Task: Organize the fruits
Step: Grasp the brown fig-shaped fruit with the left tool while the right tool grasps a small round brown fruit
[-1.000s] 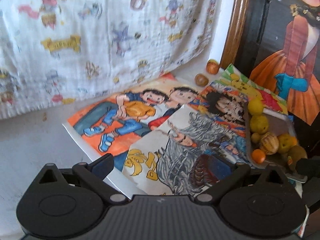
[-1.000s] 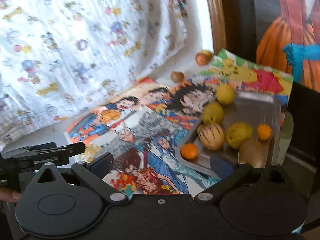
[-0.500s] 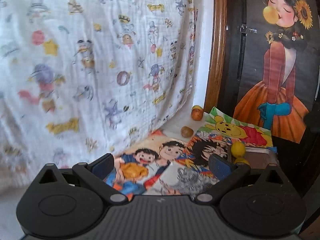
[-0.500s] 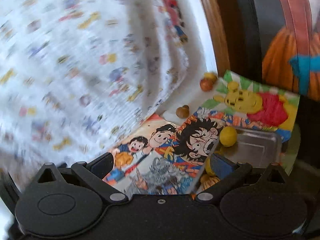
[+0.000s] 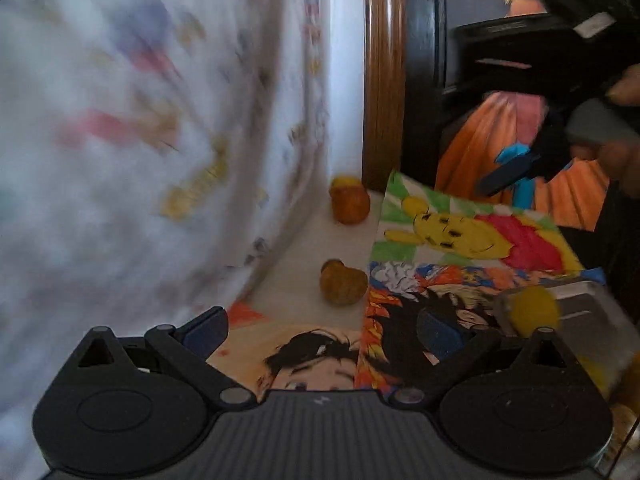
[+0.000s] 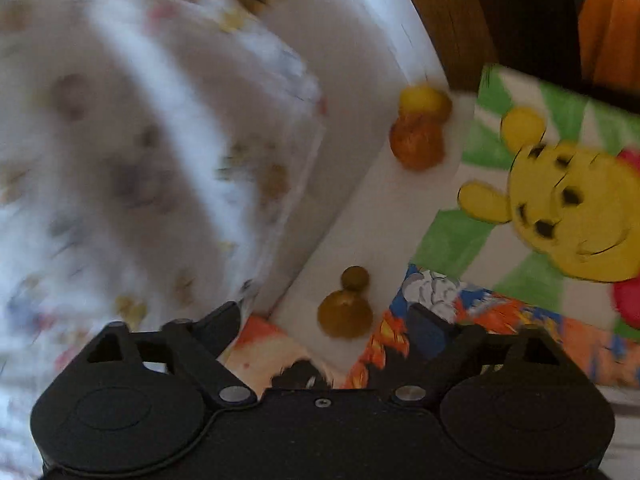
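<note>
printed cloth (image 5: 140,128) hangs at left, blurred. left gripper (image 5: 320,332) jaws apart, empty. brown fruit (image 6: 345,314) on bare surface between right gripper (image 6: 332,328) fingers, untouched; jaws just narrowing. orange fruit (image 6: 417,144) beyond. bear drawing (image 6: 560,200) right.

Two fruits lie on the bare tabletop (image 5: 304,280) along its back edge, between the hanging cloth (image 5: 140,120) on the left and the drawings on the right. The far fruit (image 5: 351,204) sits in the back corner by the wooden post (image 5: 382,72). The near fruit (image 5: 343,286) lies just beside the drawings' left edge. A tray (image 5: 592,320) rests on the drawings toward the right edge, with one fruit (image 5: 534,311) at its back left corner.
</note>
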The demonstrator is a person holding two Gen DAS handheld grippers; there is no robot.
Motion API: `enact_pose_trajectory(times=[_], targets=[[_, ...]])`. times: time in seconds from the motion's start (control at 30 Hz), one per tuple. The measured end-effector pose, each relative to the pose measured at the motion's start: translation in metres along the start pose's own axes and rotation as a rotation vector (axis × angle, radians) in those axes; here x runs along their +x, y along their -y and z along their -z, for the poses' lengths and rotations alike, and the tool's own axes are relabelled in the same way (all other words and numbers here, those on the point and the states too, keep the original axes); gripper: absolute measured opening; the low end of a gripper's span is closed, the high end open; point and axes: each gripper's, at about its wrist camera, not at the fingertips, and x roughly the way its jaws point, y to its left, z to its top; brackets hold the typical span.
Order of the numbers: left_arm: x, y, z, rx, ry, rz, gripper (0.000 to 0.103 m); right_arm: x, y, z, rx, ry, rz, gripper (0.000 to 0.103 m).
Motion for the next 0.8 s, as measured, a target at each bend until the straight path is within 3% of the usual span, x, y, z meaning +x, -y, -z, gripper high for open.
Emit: enact_pose_trajectory(times=[0.17,0.37,0.5,0.73,0.8], targets=[[0.060,0.003,-0.007,-0.025,-0.034,0.036,0.100,0.058,0.021,-0.015,0.105,-0.060,-0.031,0.070],[0.104,0.008,-0.011,-0.042,-0.066,0.081,0.092,0.089,0.016,-0.022,0.074,-0.091,0.014,0.060],[0.125,0.009,-0.013,-0.064,-0.096,0.074,0.084,0.100,0.014,-0.028,0.053,-0.096,0.041,0.056],[0.143,0.006,-0.012,-0.103,-0.107,0.078,0.082,0.121,0.006,-0.033,-0.013,-0.137,0.102,0.049],[0.148,0.006,-0.011,-0.105,-0.120,0.078,0.071,0.130,0.002,-0.031,-0.031,-0.160,0.114,0.042]])
